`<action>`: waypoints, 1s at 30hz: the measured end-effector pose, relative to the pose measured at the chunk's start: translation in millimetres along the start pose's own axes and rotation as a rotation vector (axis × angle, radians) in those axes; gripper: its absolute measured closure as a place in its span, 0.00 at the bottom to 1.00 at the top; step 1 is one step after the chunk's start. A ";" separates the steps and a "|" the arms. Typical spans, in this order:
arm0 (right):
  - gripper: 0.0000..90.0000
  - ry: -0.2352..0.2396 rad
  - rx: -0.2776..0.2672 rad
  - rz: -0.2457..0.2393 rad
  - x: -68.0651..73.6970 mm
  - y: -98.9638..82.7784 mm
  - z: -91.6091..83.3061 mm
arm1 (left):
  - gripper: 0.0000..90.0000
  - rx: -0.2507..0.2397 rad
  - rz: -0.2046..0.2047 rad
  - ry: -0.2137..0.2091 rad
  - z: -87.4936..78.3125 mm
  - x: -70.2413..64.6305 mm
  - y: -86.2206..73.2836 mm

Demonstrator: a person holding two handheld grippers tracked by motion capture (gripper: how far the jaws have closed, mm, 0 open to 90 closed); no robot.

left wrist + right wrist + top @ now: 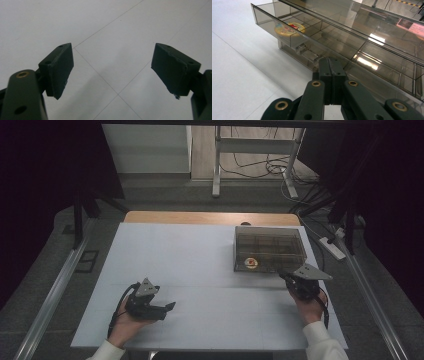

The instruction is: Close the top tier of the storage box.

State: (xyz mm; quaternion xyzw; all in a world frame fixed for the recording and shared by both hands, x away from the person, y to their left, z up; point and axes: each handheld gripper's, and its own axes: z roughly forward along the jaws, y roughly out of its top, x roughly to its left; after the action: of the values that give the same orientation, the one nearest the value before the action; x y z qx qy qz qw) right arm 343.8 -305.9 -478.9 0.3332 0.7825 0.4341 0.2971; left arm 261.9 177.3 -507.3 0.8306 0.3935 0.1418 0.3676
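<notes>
Jaws pressed together, the right gripper (pixel 331 62) hides part of the smoky box's (pixel 352 42) front edge.

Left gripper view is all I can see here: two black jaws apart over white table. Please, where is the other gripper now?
Observer: The right gripper is at the front edge of a smoky transparent box, far right on the table.
Operator: Are its jaws open as mine?
Observer: No, they are shut against each other, with nothing between them.
Operator: Is something inside the box?
Observer: Yes, a round yellow disc with red print lies in a corner compartment of the drawer, which stands pulled out.
</notes>
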 end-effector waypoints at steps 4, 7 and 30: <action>0.99 -0.001 -0.001 0.004 -1.8 0.8 2.4 | 0.21 0.001 0.001 -0.001 0.2 0.0 0.0; 0.99 -0.003 0.000 0.004 -3.0 1.2 3.9 | 0.21 0.001 0.001 -0.001 0.3 0.3 -0.2; 0.99 -0.013 0.003 0.020 -13.6 4.9 18.3 | 0.21 0.006 0.000 0.000 1.1 1.5 -1.2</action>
State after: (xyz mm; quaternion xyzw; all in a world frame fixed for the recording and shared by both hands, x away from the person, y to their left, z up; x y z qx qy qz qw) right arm 367.1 -305.7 -480.4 0.3442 0.7779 0.4337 0.2972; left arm 262.7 178.3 -509.0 0.8319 0.3938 0.1407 0.3649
